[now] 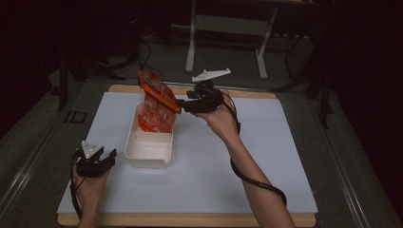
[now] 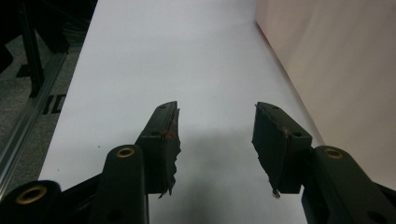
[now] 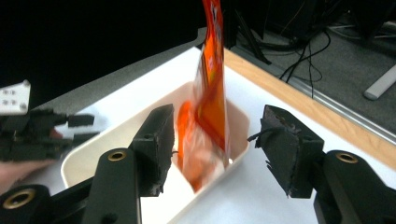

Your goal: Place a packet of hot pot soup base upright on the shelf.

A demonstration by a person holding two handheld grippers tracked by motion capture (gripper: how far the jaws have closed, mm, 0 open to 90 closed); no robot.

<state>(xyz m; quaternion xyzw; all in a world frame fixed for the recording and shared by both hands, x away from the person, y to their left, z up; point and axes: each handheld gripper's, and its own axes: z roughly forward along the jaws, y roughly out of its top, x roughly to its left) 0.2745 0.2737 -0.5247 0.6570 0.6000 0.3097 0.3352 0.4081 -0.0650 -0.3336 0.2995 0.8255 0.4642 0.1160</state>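
Observation:
An orange snack packet [image 1: 159,91] hangs tilted over the far end of a white bin [image 1: 148,159], with more orange packets [image 1: 154,121] lying inside. My right gripper [image 1: 183,103] is just right of the packet's edge. In the right gripper view its jaws stand open [image 3: 217,126], and the blurred packet [image 3: 212,93] sits past them, untouched, its lower end in the bin [image 3: 116,131]. My left gripper [image 1: 108,154] rests open on the white mat, left of the bin. In its own view the left gripper [image 2: 215,121] holds nothing and the bin wall [image 2: 345,70] is at the right.
The white mat [image 1: 237,161] covers a wooden board [image 1: 247,93] whose edge shows at the back. Beyond the table stands a grey desk frame [image 1: 191,42] with cables on the floor. The left gripper [image 3: 88,128] also appears beyond the bin.

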